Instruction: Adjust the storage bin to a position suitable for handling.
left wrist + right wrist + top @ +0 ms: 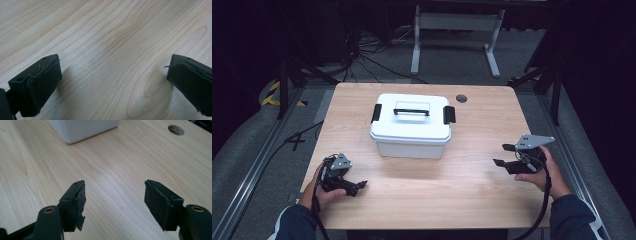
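- High view: white storage box (pixel 411 126) sits mid-table, lid on, black handle (pixel 411 111) flat on top, black latches (pixel 449 115) at both ends look closed. Left gripper (pixel 357 187) at near-left, right gripper (pixel 503 155) at near-right; both well apart from the box and holding nothing. My read: pre-approach, nothing started.
- Next move, as I judge it: bring each gripper to its own end latch, or go for the handle. Path across the table (pixel 452 190) is free; the cable hole (pixel 461 98) behind the box is no issue.
- Left gripper view: jaws spread wide, nothing between them, bare wood grain (pixel 110 50) below.
- Right gripper view: jaws spread wide, empty; one pad (pixel 79 205) looks frayed, so grip may slip. Box corner (pixel 82 128) ahead at top, cable hole (pixel 176 130) far off.
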A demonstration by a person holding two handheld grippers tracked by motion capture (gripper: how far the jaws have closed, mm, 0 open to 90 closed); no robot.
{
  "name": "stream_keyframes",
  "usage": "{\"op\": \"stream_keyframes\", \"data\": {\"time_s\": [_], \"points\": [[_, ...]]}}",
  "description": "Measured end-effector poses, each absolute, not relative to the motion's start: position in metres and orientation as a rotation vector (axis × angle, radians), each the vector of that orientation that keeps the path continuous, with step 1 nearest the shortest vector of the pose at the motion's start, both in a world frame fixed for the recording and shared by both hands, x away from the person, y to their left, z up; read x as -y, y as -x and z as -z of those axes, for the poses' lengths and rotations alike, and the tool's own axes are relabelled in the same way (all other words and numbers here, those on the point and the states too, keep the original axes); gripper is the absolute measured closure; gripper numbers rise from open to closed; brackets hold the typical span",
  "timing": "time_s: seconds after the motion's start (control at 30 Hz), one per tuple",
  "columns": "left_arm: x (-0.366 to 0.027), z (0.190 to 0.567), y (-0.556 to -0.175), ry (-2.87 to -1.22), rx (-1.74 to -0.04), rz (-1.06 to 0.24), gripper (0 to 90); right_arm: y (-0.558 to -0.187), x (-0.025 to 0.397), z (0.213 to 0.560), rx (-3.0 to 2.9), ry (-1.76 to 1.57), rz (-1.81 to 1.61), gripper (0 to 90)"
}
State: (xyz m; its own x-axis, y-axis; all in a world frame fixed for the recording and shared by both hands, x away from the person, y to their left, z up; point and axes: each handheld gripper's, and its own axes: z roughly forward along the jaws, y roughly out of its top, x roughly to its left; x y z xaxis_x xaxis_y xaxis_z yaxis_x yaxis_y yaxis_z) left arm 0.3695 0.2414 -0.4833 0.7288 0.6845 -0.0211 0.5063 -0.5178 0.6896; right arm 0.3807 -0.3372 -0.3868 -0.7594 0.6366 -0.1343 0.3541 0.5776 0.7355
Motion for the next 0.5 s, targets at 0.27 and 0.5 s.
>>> {"op": "stream_keyframes", "data": {"time_s": [0.27,0.5], "points": [[-0.241,0.483,-0.370,-2.232,-0.894,-0.332,0.1,-0.393,0.316,0.337,-2.434,-0.701,-1.038,35.9],[-0.241,0.483,-0.370,-2.233,-0.894,-0.331,0.1,-0.409,0.287,0.302,-2.468,-0.600,-0.974,38.1]]}}
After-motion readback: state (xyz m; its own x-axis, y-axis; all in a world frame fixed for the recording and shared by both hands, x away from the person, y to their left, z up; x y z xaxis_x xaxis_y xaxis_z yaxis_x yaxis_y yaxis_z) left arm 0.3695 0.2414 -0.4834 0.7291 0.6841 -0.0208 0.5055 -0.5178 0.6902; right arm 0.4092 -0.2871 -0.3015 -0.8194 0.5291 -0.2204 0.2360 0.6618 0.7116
